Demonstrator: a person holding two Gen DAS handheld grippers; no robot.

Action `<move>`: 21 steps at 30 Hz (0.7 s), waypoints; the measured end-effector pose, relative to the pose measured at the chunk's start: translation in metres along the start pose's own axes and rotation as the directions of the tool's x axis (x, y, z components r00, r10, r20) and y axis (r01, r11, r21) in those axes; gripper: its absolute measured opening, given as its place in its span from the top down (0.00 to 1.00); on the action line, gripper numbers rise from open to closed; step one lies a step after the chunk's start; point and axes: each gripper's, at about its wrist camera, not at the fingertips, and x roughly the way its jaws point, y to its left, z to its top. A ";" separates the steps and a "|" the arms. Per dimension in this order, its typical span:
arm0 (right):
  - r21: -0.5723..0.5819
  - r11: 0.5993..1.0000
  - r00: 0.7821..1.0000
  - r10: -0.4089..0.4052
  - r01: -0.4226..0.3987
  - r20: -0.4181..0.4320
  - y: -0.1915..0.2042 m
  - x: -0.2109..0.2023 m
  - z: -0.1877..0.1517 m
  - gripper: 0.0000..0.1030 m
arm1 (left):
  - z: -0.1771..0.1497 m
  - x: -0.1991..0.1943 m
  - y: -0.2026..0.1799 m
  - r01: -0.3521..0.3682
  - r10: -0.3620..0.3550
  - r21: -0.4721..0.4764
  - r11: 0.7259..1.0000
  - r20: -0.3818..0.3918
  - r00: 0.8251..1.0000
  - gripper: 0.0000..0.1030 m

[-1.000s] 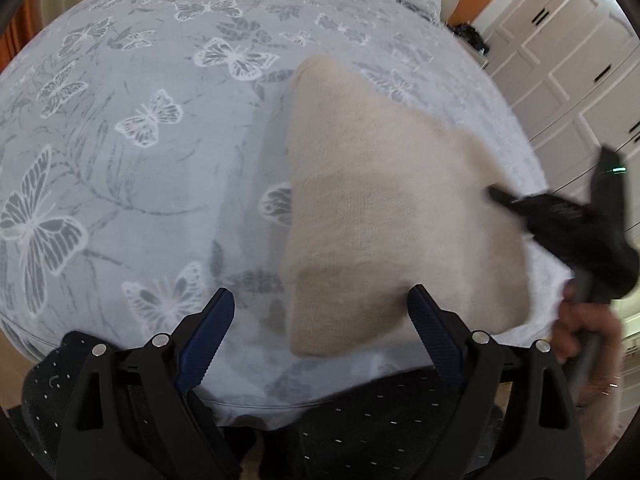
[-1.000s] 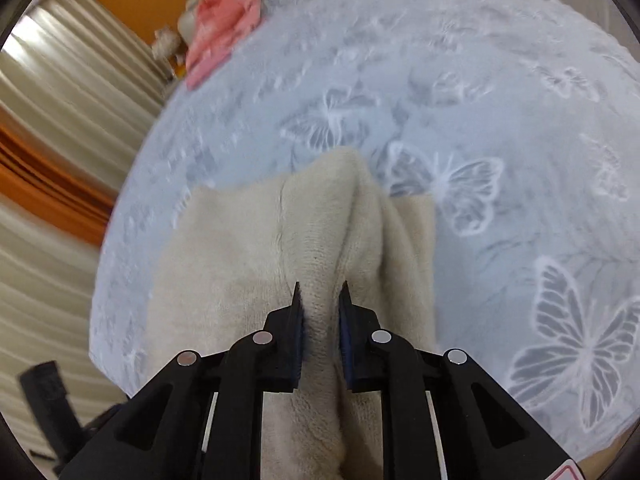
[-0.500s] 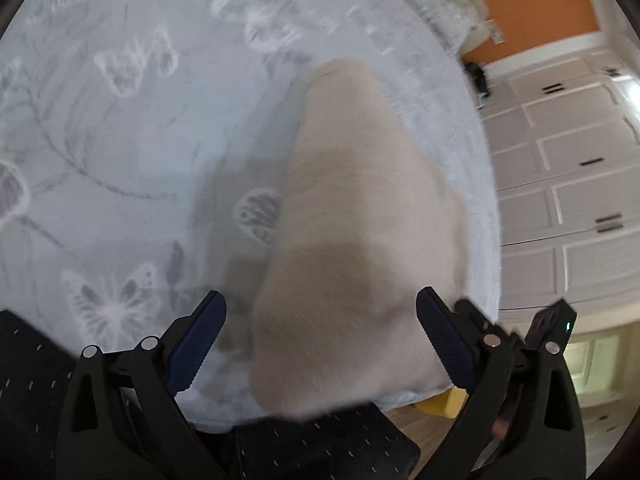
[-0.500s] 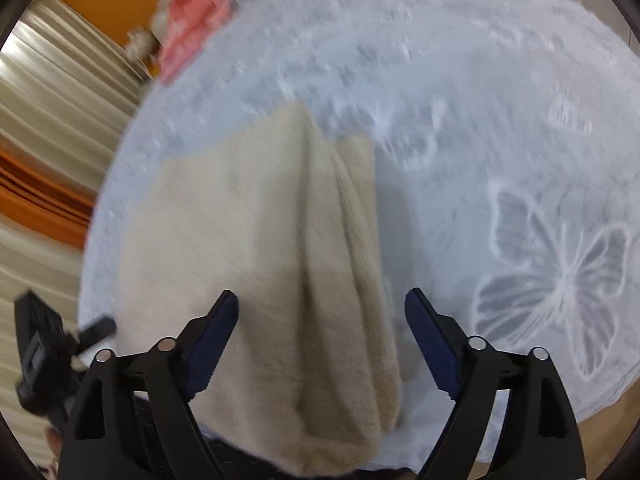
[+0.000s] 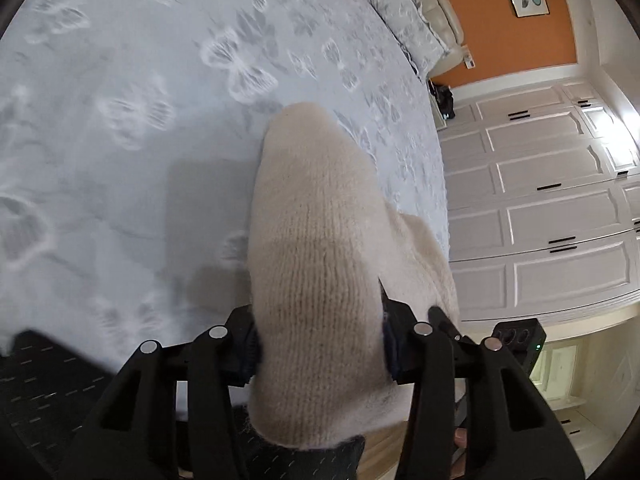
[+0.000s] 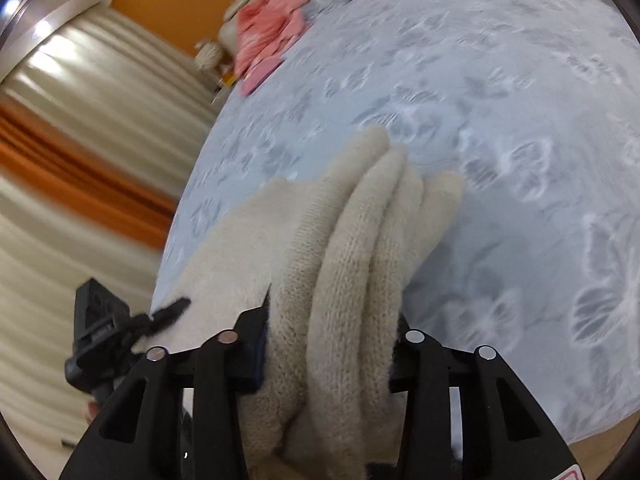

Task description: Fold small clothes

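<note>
A cream knit garment (image 5: 316,220), folded into a thick bundle, lies near the front edge of the grey butterfly-print bed cover (image 5: 120,160). My left gripper (image 5: 320,340) has the near end of the bundle between its fingers, and its jaws are closing with the pads against the knit. In the right wrist view the garment (image 6: 360,220) shows several rolled layers. My right gripper (image 6: 328,344) is closing around the layered edge the same way. The left gripper (image 6: 100,336) appears at the garment's far corner there, and the right gripper (image 5: 516,340) is visible beyond the bundle in the left wrist view.
A pile of pink clothes (image 6: 272,32) lies at the far end of the bed by a pillow (image 5: 408,32). White wardrobe doors (image 5: 540,200) stand beyond the bed's right side. Cream and orange curtains (image 6: 80,160) hang on the other side.
The right gripper let go of a thin fold and opened wide. Both grippers then moved in over the bundle's near edge and narrowed around it. The bundle's near end now sits lifted between them.
</note>
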 end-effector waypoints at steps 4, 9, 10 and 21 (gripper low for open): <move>-0.020 0.980 0.961 -0.198 0.198 -0.195 -0.023 0.069 -0.040 0.46 | -0.031 0.012 0.036 -0.291 0.292 0.080 0.953 -0.007 0.956 0.45; 0.027 0.953 0.952 -0.303 0.302 0.035 -0.004 0.007 -0.030 0.41 | -0.062 -0.017 0.054 -0.274 0.261 0.087 0.958 0.138 0.956 0.36; 0.001 0.955 0.953 -0.295 0.295 0.064 0.006 0.000 -0.026 0.44 | -0.065 -0.021 0.054 -0.292 0.273 0.102 0.951 0.166 0.948 0.35; -0.322 0.927 0.938 -0.270 0.193 -0.216 0.120 0.177 0.002 1.00 | -0.063 -0.016 0.059 -0.362 0.334 0.117 0.925 0.209 0.919 0.27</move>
